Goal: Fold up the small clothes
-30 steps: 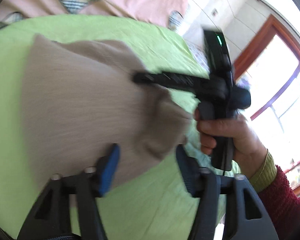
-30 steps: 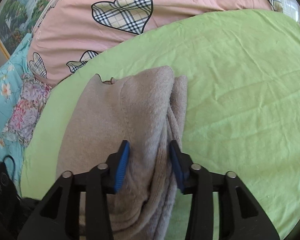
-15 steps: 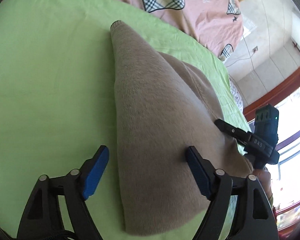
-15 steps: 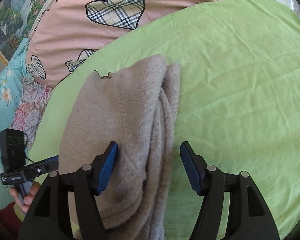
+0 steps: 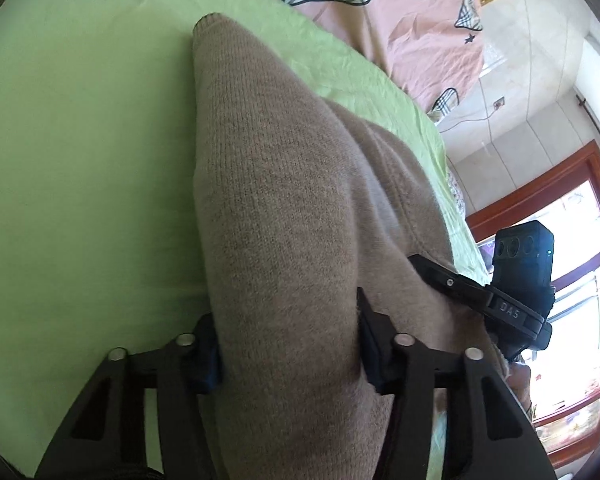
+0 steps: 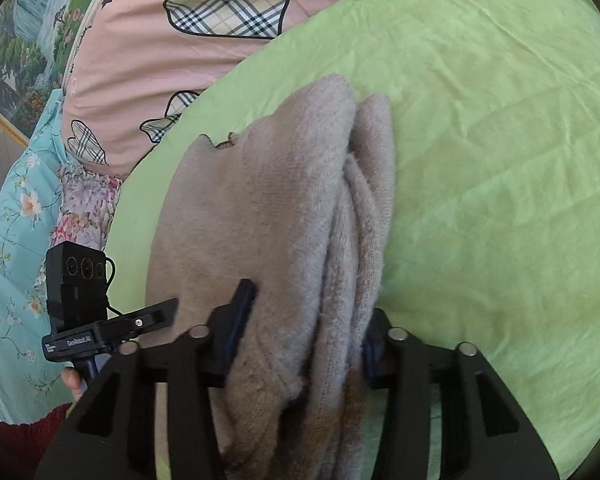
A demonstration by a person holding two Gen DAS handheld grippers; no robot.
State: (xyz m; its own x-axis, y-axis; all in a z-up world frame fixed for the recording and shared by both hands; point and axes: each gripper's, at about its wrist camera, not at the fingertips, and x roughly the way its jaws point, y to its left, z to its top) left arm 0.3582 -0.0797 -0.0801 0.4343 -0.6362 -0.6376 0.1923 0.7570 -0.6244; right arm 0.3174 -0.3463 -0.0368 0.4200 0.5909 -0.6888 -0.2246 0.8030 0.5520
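A beige knit garment (image 5: 284,208) lies folded lengthwise on the green sheet (image 5: 80,160). My left gripper (image 5: 288,352) straddles its near end, fingers pressed against the thick fold on both sides. In the right wrist view the same garment (image 6: 268,216) shows as stacked layers. My right gripper (image 6: 300,332) straddles its other near end, fingers against the bundle. Each gripper also shows in the other's view: the right one (image 5: 460,292) at right, the left one (image 6: 112,324) at left.
A pink quilt with plaid hearts (image 6: 220,20) lies behind the green sheet (image 6: 480,140). A floral blue cover (image 6: 16,216) is at the left. A wood-framed window (image 5: 560,208) and tiled wall are at the right of the left wrist view.
Both grippers moved forward onto the garment's ends and their jaws narrowed around the folded cloth. Half a second ago both stood wide open around it.
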